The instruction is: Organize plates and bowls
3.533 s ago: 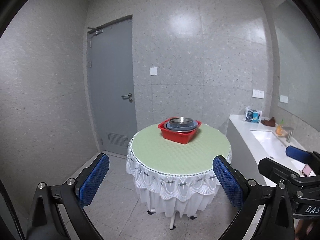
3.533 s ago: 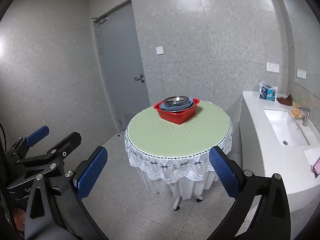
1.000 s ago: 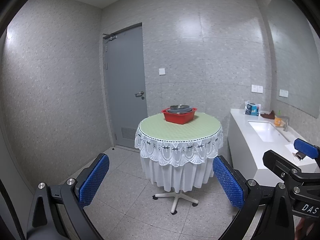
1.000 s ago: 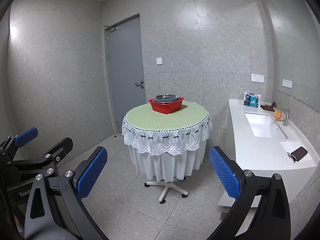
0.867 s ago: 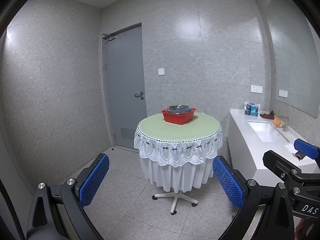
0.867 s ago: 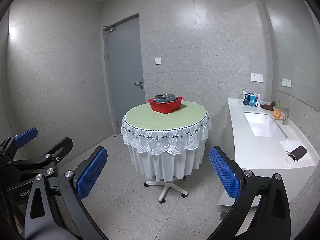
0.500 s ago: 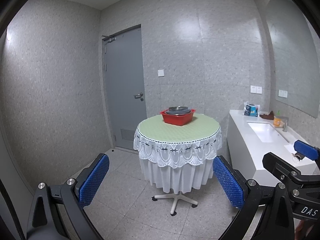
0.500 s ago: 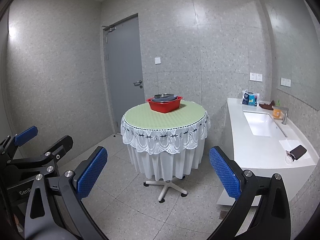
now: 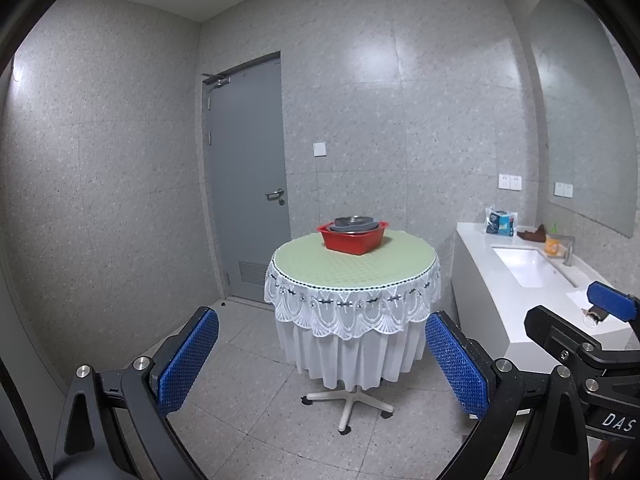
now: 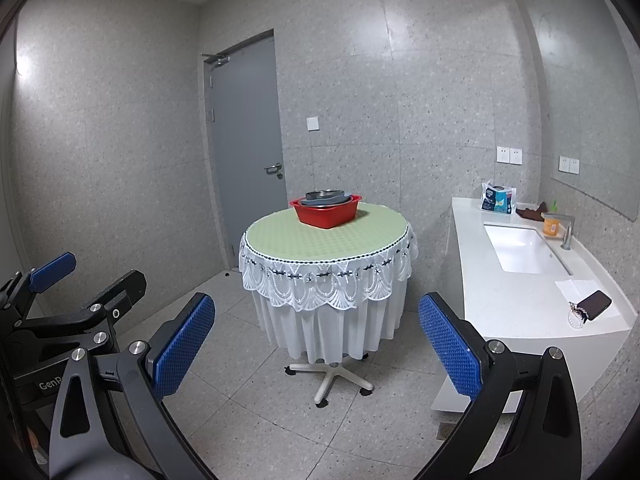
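A red basin [image 9: 354, 239] [image 10: 326, 212] stands on the far part of a round table [image 9: 354, 270] [image 10: 326, 244] with a pale green cloth and white lace skirt. Stacked inside it are a grey plate or bowl and a metal bowl [image 9: 354, 222] [image 10: 325, 194] on top. My left gripper [image 9: 320, 356] is open and empty, well short of the table, at floor side. My right gripper [image 10: 316, 344] is likewise open and empty, far back from the table. Each gripper shows at the edge of the other's view.
A white counter [image 10: 516, 292] with a sink [image 10: 520, 250] runs along the right wall; on it sit a tissue pack [image 10: 498, 199], an orange cup [image 10: 551, 226] and a dark phone [image 10: 594, 303]. A grey door [image 9: 250, 184] is behind the table. Tiled floor lies between me and the table.
Both grippers have backed away from the table over the last seconds; it looks smaller and its pedestal foot is now in view. In the last half second the drift is slight.
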